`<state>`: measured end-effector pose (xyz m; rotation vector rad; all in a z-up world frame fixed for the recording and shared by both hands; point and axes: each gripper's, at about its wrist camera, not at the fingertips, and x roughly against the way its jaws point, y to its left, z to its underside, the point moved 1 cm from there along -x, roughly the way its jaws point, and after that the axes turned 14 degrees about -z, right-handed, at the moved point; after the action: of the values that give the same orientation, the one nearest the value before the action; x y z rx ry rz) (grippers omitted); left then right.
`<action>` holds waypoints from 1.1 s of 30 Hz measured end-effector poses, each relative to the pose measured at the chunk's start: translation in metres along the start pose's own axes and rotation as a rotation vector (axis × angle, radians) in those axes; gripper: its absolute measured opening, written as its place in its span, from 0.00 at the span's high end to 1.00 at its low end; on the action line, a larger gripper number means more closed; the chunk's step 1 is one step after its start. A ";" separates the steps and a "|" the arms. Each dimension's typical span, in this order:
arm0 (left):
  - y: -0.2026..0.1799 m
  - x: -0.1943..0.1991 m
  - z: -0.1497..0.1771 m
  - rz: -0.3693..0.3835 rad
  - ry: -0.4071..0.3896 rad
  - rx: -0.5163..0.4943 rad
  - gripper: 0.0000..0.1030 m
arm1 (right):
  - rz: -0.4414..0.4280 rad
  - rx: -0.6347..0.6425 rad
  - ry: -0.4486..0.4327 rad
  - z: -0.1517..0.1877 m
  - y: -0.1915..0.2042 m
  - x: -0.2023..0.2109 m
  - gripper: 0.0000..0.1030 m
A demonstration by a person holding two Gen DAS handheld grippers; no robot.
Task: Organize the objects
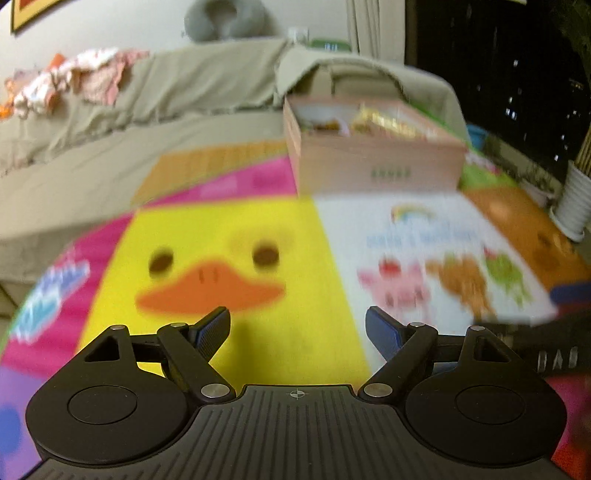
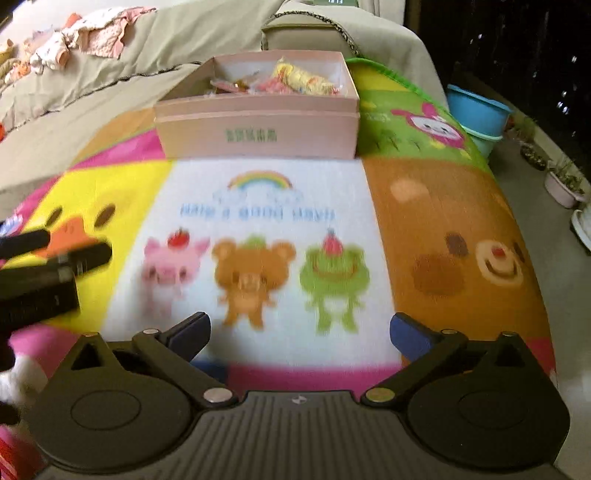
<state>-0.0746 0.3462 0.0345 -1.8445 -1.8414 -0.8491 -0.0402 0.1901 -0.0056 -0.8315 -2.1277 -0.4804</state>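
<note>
Two grippers, both with jaws spread apart and holding nothing. Left gripper [image 1: 297,325]: hangs over the yellow duck panel [image 1: 221,258] of a play mat [image 1: 417,236]. Right gripper [image 2: 299,330]: hangs over the white panel [image 2: 266,206] of the same mat, near its pig, bear and frog figures. In the right wrist view the left gripper shows as a blurred dark shape at the left edge, above the duck's face.

One pink box [image 2: 258,133], lid off, at the far edge of the mat, just beyond the white panel. Contents: wrapped snacks [image 2: 295,79], heaped toward the right side; individual pieces too blurred to tell.

One couch [image 1: 166,92] with tan cover behind the mat; crumpled clothes [image 2: 92,29] on it at far left.

Two blue tubs [image 2: 476,114], stacked, on the floor right of the mat; potted plants [image 2: 563,181] beyond.
</note>
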 end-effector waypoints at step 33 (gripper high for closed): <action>-0.009 0.003 0.020 -0.039 -0.079 0.069 0.11 | -0.034 0.054 -0.224 0.024 -0.004 -0.003 0.00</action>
<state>-0.0810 0.3619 0.0205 -1.8291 -1.9362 -0.7260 -0.0542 0.2000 -0.0229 -0.8528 -2.3519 -0.3589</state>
